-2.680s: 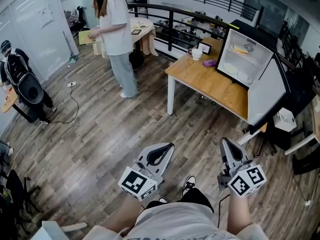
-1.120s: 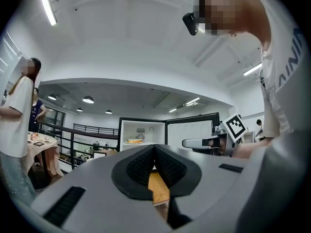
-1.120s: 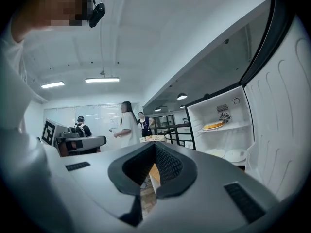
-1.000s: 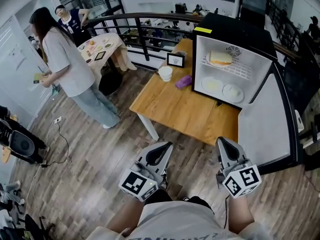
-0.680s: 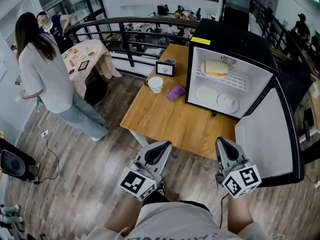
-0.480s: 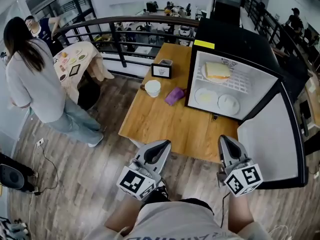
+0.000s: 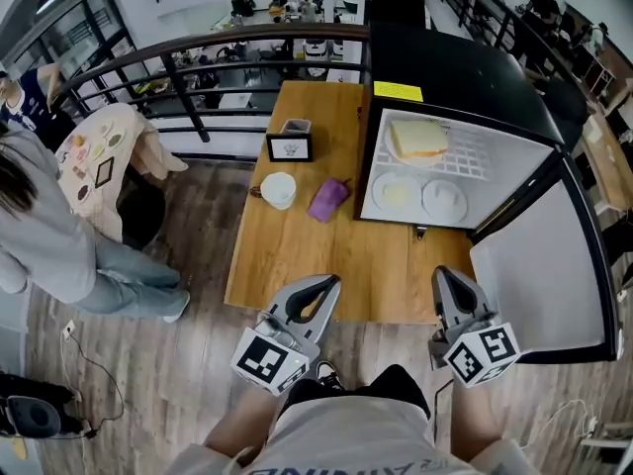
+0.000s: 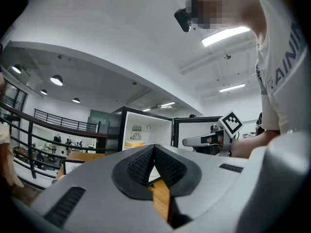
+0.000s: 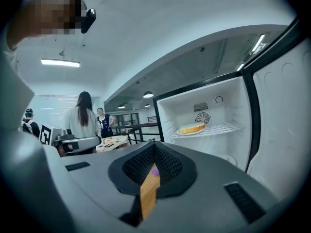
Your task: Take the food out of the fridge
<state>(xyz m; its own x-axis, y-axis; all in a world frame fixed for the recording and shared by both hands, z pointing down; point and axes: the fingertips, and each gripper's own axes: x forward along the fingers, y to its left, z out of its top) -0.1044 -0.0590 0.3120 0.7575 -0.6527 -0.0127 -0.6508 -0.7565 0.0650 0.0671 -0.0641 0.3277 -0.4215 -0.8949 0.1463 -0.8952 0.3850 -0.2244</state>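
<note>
Operator, 1 pers. White short-slv T-shirt (image 7: 346, 441) w/ grey lettering on chest; dark legwear (image 7: 393, 388), shorts or trousers n/k; black sneaker (image 7: 325, 371) w/ white laces. Small black head cam (image 8: 183, 19) on a mount. Left gripper (image 7: 329, 281): grey moulded shell, black ribbed pads (image 8: 141, 165), slotted vents on top; left cube (image 7: 272, 361) at rear, white w/ black sq. markers. Right gripper (image 7: 441, 273): same build & colours; right cube (image 7: 484, 354) likewise; thin black cable (image 7: 436, 404) below it.

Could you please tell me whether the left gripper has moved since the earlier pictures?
Yes. The left gripper has come up to the wooden table; its tip now overlaps the near edge.
</note>
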